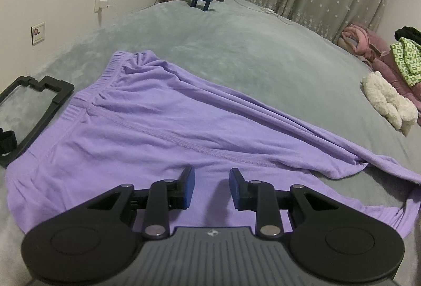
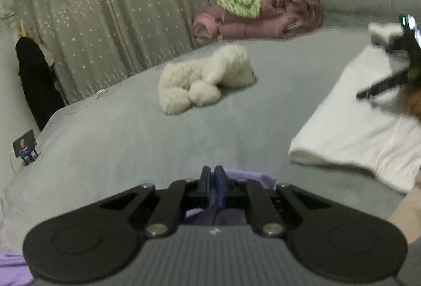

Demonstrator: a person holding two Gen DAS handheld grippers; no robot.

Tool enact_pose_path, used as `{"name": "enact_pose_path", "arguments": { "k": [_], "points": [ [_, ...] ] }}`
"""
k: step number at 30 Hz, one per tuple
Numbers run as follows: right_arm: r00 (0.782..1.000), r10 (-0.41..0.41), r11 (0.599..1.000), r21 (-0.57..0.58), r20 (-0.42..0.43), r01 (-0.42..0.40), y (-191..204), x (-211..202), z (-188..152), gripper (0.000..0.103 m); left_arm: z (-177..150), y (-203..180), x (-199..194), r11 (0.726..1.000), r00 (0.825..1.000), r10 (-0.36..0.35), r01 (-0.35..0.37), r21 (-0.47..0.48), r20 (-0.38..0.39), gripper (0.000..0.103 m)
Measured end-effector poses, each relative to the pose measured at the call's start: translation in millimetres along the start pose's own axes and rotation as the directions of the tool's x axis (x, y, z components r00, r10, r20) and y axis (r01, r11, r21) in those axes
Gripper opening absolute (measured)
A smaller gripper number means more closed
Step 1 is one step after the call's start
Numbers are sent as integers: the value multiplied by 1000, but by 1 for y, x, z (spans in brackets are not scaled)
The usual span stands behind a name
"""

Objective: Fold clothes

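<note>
From the left wrist, the purple garment lies spread on the grey bed, its long axis running from the waistband at far left out to the right. The left gripper hovers over the near edge, jaws partly apart, nothing between them. Over to the right wrist: the right gripper has its pads pressed together, purple cloth bunched in the pinch. So the right hand has the garment's right end, and any fold looks set to travel leftward toward that waistband.
</note>
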State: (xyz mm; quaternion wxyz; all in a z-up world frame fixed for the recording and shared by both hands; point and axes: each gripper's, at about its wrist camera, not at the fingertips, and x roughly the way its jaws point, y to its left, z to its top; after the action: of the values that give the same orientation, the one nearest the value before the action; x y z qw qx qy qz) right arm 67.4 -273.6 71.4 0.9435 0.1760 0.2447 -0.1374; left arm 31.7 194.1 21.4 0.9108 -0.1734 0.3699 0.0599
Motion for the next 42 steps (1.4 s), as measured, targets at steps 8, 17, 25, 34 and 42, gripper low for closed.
{"name": "enact_pose_path", "arguments": {
  "k": [8, 17, 25, 34, 42],
  "points": [
    [999, 28, 992, -122, 46, -23, 18, -7, 10, 6, 0, 0, 1, 1000, 1000, 0, 0, -2, 1, 27],
    [999, -45, 989, -143, -4, 44, 26, 27, 48, 6, 4, 3, 3, 1000, 1000, -20, 20, -17, -7, 27],
    [980, -194, 981, 12, -48, 195, 34, 80, 88, 4, 9, 12, 6, 997, 998, -56, 55, -49, -13, 27],
    [978, -131, 979, -178, -163, 102, 47, 85, 75, 56, 11, 14, 8, 996, 997, -69, 68, -55, -19, 27],
    [975, 162, 952, -234, -154, -195, 75, -27, 73, 65, 11, 12, 8, 997, 998, -61, 60, -46, -14, 27]
  ]
}}
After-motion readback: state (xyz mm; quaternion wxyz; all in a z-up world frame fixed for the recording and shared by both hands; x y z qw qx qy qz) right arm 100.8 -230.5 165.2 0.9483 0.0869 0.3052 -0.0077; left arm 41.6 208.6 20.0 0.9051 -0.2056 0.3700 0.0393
